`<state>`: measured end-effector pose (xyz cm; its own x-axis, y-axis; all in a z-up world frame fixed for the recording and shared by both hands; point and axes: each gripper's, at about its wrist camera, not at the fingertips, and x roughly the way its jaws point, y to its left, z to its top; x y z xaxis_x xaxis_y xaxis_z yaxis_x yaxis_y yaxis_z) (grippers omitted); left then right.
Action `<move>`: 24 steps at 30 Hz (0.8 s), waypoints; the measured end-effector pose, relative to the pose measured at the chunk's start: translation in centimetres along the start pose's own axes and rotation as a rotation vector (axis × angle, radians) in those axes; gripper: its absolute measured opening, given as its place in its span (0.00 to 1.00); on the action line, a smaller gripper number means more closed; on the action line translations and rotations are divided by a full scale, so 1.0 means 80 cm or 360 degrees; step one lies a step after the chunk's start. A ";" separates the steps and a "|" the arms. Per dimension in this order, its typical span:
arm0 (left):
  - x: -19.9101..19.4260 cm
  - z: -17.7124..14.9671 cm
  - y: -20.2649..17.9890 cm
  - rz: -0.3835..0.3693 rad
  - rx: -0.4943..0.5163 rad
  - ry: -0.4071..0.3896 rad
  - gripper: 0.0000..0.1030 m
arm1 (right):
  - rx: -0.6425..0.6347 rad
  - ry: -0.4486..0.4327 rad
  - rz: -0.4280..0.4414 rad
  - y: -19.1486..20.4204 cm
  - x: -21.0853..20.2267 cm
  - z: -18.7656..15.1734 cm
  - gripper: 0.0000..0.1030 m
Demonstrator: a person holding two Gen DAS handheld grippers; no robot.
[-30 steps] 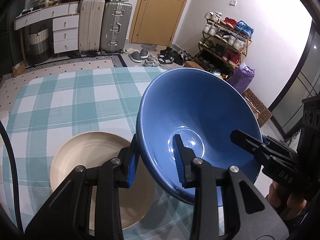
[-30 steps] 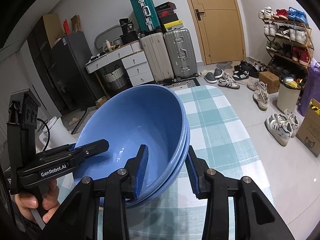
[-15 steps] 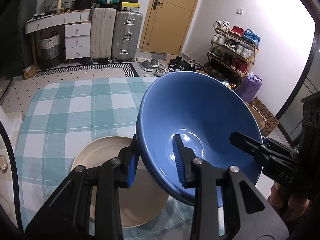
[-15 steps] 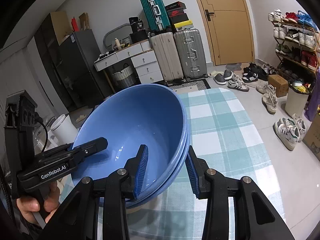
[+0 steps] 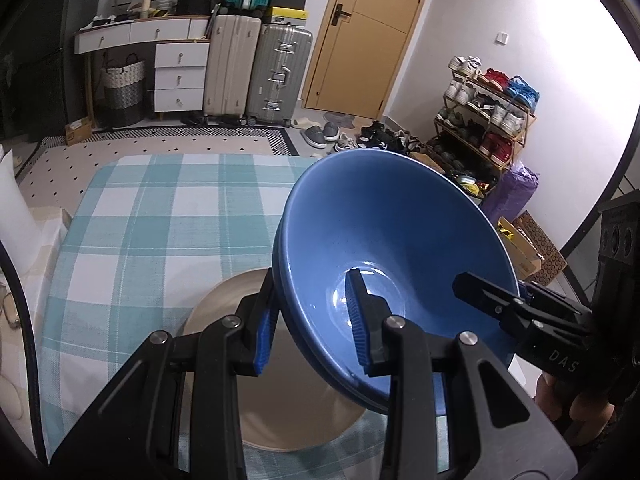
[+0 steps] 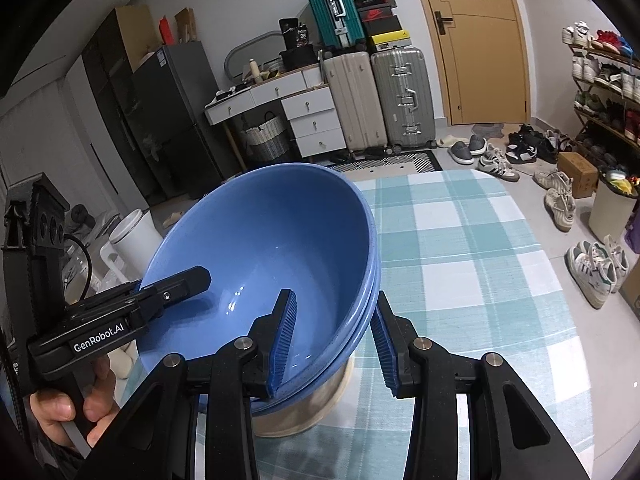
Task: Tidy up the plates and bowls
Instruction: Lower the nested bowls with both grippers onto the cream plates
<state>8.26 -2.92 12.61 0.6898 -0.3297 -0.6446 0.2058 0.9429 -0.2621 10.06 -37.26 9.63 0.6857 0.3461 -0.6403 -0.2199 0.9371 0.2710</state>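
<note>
Under the blue bowls [image 5: 384, 248], the beige plate [image 5: 296, 412] is mostly hidden.

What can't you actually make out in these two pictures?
- Beige plate: partly hidden in both views by the blue bowls and gripper fingers.
- Whether the bowls touch the plate: hidden.
- Exact bowl count: only stacked rims show, right view.
- Table's near edge: cut off by the frames.
</note>
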 end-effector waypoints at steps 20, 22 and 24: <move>0.046 -0.013 0.071 0.0167 -0.0098 0.0042 0.28 | -0.0119 0.0086 0.0065 0.031 0.068 -0.002 0.37; 0.054 -0.016 0.075 0.0182 -0.0099 0.0047 0.28 | -0.0127 0.0101 0.0068 0.030 0.074 -0.003 0.37; 0.062 -0.021 0.077 0.0205 -0.0099 0.0059 0.28 | -0.0141 0.0115 0.0070 0.029 0.080 -0.004 0.37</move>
<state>11.82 1.19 6.60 0.6813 -0.2090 -0.7015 0.0732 0.9730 -0.2188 13.74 -32.85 5.90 0.6228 0.3861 -0.6805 -0.3110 0.9203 0.2375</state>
